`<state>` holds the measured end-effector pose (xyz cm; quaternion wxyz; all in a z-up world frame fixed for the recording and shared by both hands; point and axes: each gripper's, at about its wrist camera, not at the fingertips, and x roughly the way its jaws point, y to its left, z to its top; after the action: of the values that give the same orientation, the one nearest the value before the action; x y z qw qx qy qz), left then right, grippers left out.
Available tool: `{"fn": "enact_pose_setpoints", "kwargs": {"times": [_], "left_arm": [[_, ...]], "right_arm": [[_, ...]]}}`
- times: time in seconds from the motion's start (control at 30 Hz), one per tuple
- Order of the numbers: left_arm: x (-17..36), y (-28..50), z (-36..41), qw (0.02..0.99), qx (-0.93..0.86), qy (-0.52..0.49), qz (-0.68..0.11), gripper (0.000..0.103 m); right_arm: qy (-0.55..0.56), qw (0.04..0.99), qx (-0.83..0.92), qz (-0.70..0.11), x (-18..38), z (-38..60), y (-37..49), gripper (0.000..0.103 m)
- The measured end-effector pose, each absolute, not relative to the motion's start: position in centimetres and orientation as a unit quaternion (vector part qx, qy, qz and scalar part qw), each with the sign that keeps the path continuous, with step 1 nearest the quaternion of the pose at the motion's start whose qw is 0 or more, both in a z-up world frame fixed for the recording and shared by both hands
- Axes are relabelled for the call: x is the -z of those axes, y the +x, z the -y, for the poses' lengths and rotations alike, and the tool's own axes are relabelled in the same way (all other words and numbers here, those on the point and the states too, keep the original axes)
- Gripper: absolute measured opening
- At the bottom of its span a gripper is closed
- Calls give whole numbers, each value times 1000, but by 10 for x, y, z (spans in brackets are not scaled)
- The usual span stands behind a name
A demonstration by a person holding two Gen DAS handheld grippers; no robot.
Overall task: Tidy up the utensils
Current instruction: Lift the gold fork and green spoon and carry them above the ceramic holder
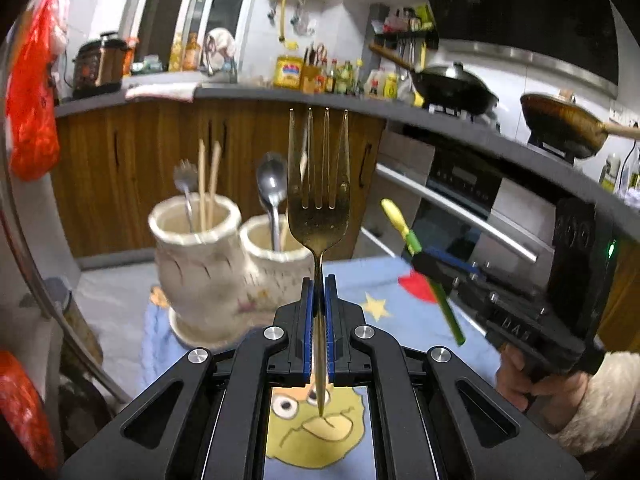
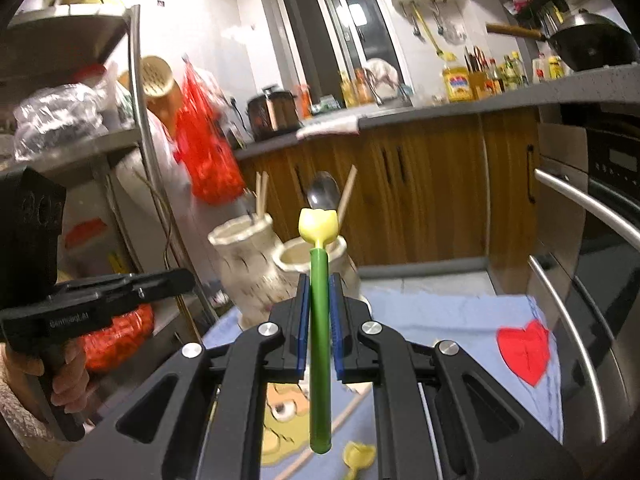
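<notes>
item: left claw [image 1: 319,300], blue pads pressed together on the thin neck of a gold metal fork [image 1: 319,200]. the fork's long axis runs straight out along the claw, four tines forward and up, handle tip trailing back between the arms.

item: right claw [image 2: 319,300], pads clamped on the green stem of a plastic utensil with a yellow tulip-shaped head [image 2: 319,226]. its long axis also follows the claw line, head forward, stem end hanging back below the pads.

item: two cream ceramic holders, rough glazed and standing side by side, touching, on the surface. from the left claw, the taller holder [image 1: 196,264] lies ahead and to the left, and the shorter holder [image 1: 276,264] is just left of the fork line. from the right claw, the shorter holder's mouth sits directly ahead, behind the yellow head. judgement: the right claw is better lined up with the shorter holder, while the left needs a shift leftward.

item: contents. the taller holder has wooden chopsticks [image 1: 208,184] and a metal utensil; the shorter has a steel spoon [image 1: 272,184].

item: the surface wears a soft blue cartoon cloth [image 2: 440,320] with a red heart.

judgement: both utensils are upright and slim; the gold fork is smooth and may slip.
</notes>
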<state>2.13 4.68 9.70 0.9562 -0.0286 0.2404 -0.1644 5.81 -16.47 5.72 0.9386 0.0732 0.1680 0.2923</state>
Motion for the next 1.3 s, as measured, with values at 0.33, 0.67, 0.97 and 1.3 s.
{"fn": "enact_pose_setpoints", "kwargs": {"times": [0.33, 0.67, 0.97, 1.3], "left_arm": [[-161, 39, -85, 967, 150, -38, -200, 6], [-198, 73, -102, 982, 112, -35, -146, 6], [-175, 113, -103, 986, 65, -11, -151, 6], [-140, 127, -116, 980, 73, -23, -186, 6]], "right_arm": [[114, 925, -328, -153, -82, 144, 87, 10], [142, 914, -356, -133, -101, 118, 146, 10], [159, 913, -351, -129, -93, 88, 190, 10], [89, 931, -332, -121, -69, 59, 194, 10]]}}
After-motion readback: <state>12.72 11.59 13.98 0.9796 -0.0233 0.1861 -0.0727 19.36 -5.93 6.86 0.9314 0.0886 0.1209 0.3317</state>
